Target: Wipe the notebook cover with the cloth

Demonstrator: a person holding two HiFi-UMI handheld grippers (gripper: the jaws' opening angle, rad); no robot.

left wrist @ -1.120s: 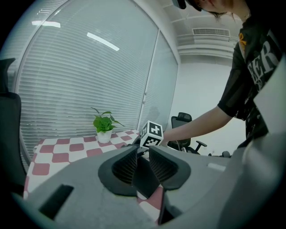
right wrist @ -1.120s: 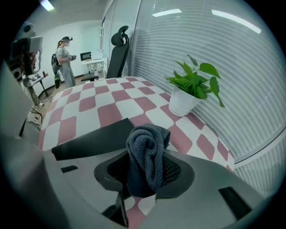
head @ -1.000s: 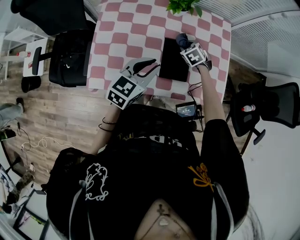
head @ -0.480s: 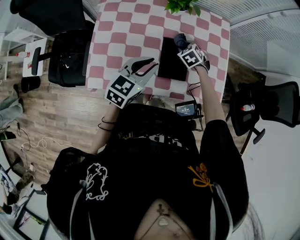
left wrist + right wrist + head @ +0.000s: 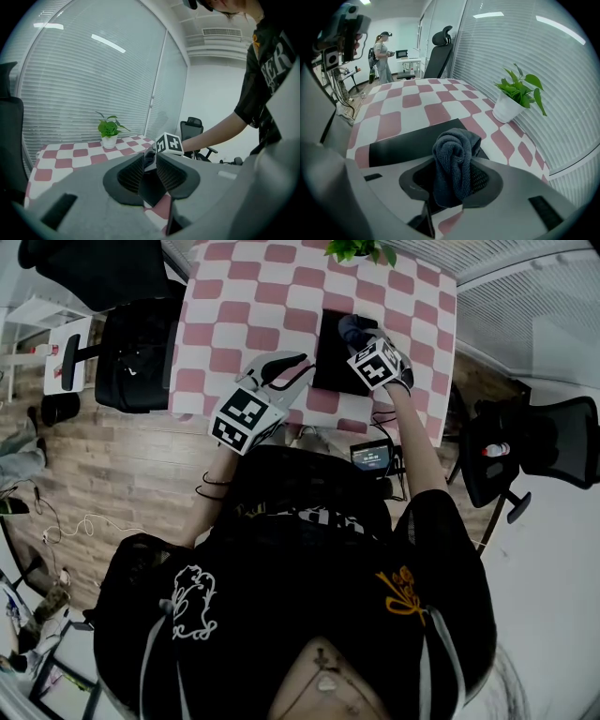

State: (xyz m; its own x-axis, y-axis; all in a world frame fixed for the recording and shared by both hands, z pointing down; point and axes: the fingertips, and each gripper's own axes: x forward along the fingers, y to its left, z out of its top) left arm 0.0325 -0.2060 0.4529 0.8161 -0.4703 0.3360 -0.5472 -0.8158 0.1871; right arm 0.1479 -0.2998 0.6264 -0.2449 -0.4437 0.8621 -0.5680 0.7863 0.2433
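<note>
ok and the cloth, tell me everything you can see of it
The cloth is dark blue-grey, with a looped, towel-like weave. It is bunched and twisted into a thick wad, not spread flat. The right gripper is shut on it, the wad bulging out ahead of the jaws. It hangs over the black notebook on the checked table; whether it presses on the cover I cannot tell.

Floor: brown wood-plank floor [image 5: 112,465].
Table: rectangular table with pink-and-white chequered top [image 5: 234,296].
Windows: glass wall with pale horizontal blinds [image 5: 84,84], behind the table.
Plant: small green plant in a white pot [image 5: 513,101], at the table's far edge.
Chairs: black office chair [image 5: 141,357] left of the table; second black office chair [image 5: 558,442] right.
Light: bright strip reflections [image 5: 108,43] on the glass.
</note>
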